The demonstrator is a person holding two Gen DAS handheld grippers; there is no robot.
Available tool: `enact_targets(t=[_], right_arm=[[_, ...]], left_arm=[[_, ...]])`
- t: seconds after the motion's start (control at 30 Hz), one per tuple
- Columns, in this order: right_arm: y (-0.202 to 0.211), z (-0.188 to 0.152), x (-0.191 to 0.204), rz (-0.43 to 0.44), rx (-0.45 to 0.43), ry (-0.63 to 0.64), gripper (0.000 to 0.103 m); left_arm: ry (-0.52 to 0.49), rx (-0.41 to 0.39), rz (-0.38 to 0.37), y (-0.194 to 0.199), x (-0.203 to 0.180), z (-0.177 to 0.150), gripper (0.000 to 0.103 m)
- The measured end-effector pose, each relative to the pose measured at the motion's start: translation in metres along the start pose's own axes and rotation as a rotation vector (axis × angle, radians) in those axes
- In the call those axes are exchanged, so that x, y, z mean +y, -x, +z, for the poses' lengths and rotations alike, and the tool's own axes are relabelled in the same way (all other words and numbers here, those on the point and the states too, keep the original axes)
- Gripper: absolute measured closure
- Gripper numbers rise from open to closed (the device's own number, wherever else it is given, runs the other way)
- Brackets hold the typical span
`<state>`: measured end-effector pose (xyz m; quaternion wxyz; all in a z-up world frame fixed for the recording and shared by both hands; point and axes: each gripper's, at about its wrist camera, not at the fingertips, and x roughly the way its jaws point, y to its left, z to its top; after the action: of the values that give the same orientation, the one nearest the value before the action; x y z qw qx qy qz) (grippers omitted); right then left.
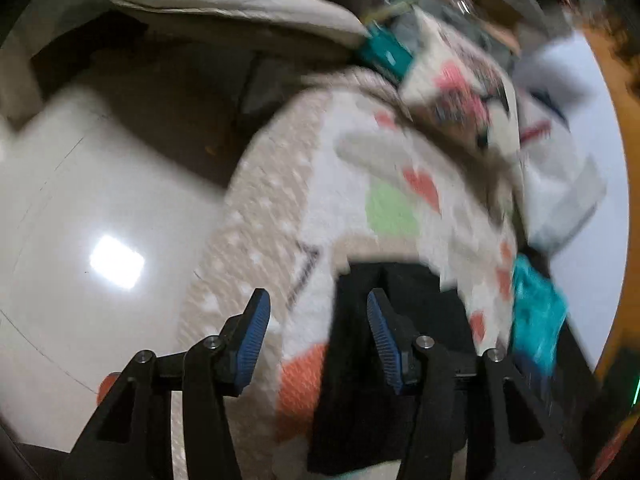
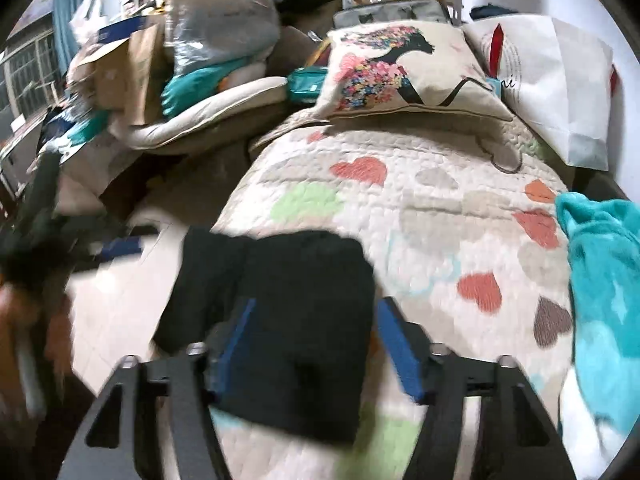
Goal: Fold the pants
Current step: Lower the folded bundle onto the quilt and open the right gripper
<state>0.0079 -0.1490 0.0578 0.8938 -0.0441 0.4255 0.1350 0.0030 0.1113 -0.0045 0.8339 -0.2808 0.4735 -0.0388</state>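
The black pants point(image 2: 288, 320) lie folded in a compact stack on the heart-patterned quilt point(image 2: 420, 208) near the bed's left edge. My right gripper point(image 2: 316, 344) is open, its blue pads either side of the stack, above it. In the left wrist view the pants point(image 1: 384, 392) lie under and behind the right finger. My left gripper point(image 1: 318, 340) is open and empty over the bed's edge, just left of the pants. Both views are blurred by motion.
A teal towel point(image 2: 604, 320) lies on the bed at the right. A flower-print pillow point(image 2: 400, 72) and a white paper bag point(image 2: 560, 88) stand at the head. Glossy tile floor point(image 1: 100, 220) lies left of the bed, with piled boxes and bedding point(image 2: 160, 72) beyond.
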Motion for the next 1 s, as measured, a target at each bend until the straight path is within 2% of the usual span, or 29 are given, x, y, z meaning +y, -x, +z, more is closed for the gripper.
enact_targets(t=[0.03, 0.13, 0.2, 0.23, 0.3, 0.47, 0.53, 0.57, 0.63, 0.7, 0.77, 0.83, 0.87, 0.93, 0.97, 1.0], right_arm=[[-0.016, 0.010, -0.006, 0.002, 0.029, -0.024, 0.053], [-0.056, 0.028, -0.012, 0.023, 0.112, -0.052, 0.054], [-0.082, 0.030, -0.012, 0.023, 0.203, -0.049, 0.054], [-0.096, 0.032, -0.010, 0.000, 0.235, -0.034, 0.065], [-0.115, 0.036, -0.009, -0.055, 0.286, -0.006, 0.092], [-0.129, 0.052, -0.005, -0.171, 0.281, 0.060, 0.096], [-0.129, 0.060, -0.009, -0.293, 0.260, 0.093, 0.096], [-0.127, 0.063, -0.014, -0.317, 0.254, 0.091, 0.096], [-0.112, 0.068, -0.025, -0.284, 0.233, 0.029, 0.095], [-0.085, 0.065, -0.032, -0.183, 0.197, -0.032, 0.095], [-0.056, 0.051, -0.029, -0.078, 0.167, -0.056, 0.094], [-0.037, 0.028, -0.022, -0.001, 0.166, -0.061, 0.093], [-0.034, 0.016, -0.018, 0.020, 0.174, -0.060, 0.093], [-0.027, -0.017, -0.013, 0.060, 0.196, -0.079, 0.093], [-0.027, -0.028, -0.012, 0.065, 0.198, -0.088, 0.093], [-0.026, -0.039, -0.012, 0.061, 0.195, -0.096, 0.092]], left_arm=[[-0.030, 0.022, 0.032, -0.007, -0.007, -0.009, 0.053], [-0.123, 0.099, 0.149, -0.030, -0.020, -0.033, 0.056], [-0.163, 0.152, 0.158, -0.038, -0.023, -0.043, 0.080], [-0.171, 0.176, 0.145, -0.040, -0.023, -0.047, 0.083], [-0.200, 0.175, 0.161, -0.039, -0.024, -0.054, 0.083], [-0.220, 0.222, 0.173, -0.040, -0.016, -0.057, 0.083], [-0.249, 0.252, 0.163, -0.040, -0.015, -0.057, 0.083], [-0.238, 0.264, 0.144, -0.038, -0.011, -0.055, 0.083], [-0.181, 0.284, 0.089, -0.036, -0.001, -0.049, 0.083], [-0.125, 0.268, 0.049, -0.029, 0.007, -0.043, 0.083], [-0.103, 0.193, 0.041, -0.015, 0.009, -0.035, 0.083], [-0.132, 0.098, 0.061, -0.002, -0.001, -0.029, 0.082], [-0.147, 0.068, 0.065, 0.002, -0.008, -0.027, 0.079], [-0.178, 0.022, 0.045, 0.002, -0.025, -0.024, 0.063], [-0.204, 0.008, 0.051, -0.003, -0.034, -0.024, 0.050], [-0.221, 0.006, 0.068, -0.009, -0.040, -0.025, 0.045]])
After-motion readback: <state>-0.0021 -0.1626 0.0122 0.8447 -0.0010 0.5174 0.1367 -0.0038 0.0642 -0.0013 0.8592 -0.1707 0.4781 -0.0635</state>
